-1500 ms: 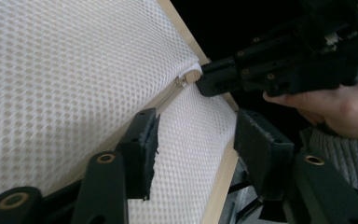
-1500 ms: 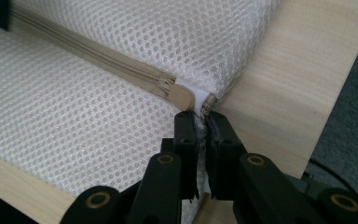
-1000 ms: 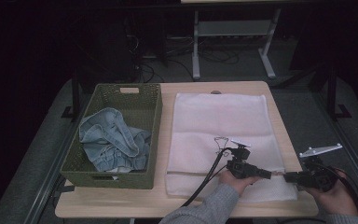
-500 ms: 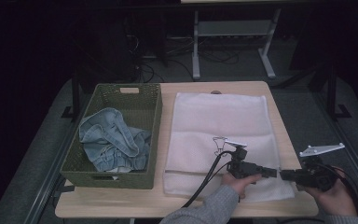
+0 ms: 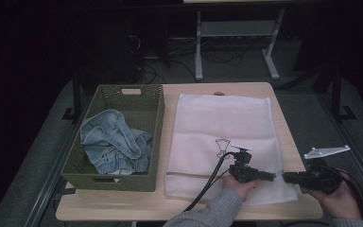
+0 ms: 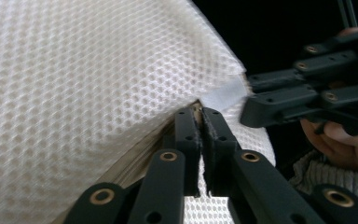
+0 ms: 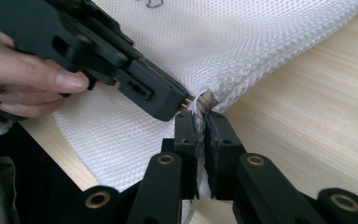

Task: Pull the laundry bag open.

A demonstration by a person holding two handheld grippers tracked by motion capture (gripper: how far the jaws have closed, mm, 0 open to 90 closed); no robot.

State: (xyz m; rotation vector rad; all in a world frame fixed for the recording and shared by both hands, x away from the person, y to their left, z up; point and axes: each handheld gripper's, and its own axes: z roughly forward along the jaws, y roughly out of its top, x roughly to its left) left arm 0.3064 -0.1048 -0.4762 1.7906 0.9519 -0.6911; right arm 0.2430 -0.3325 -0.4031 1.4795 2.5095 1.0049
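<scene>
**mesh_fan:** Left tongs (image 5: 270, 176) have just been closing, and now they're pinched tight on the near right corner of the white mesh bag (image 5: 222, 127), lower right of the high view. Right tongs (image 5: 288, 178) are clamped narrow on that same corner, tips nearly touching the left ones.

**deskrat:** So how far along, you think?

**mesh_fan:** Early, I'd say. Both grips look set at the zipper end, but the bag lies flat and closed on the desk (image 5: 288, 118). The jeans (image 5: 111, 146) sit crumpled in the green basket (image 5: 153, 123), left of frame.

**deskrat:** Room to work?

**mesh_fan:** Corner's close to the desk's near edge. Open bag surface toward the top of frame, basket just beside the bag.
</scene>
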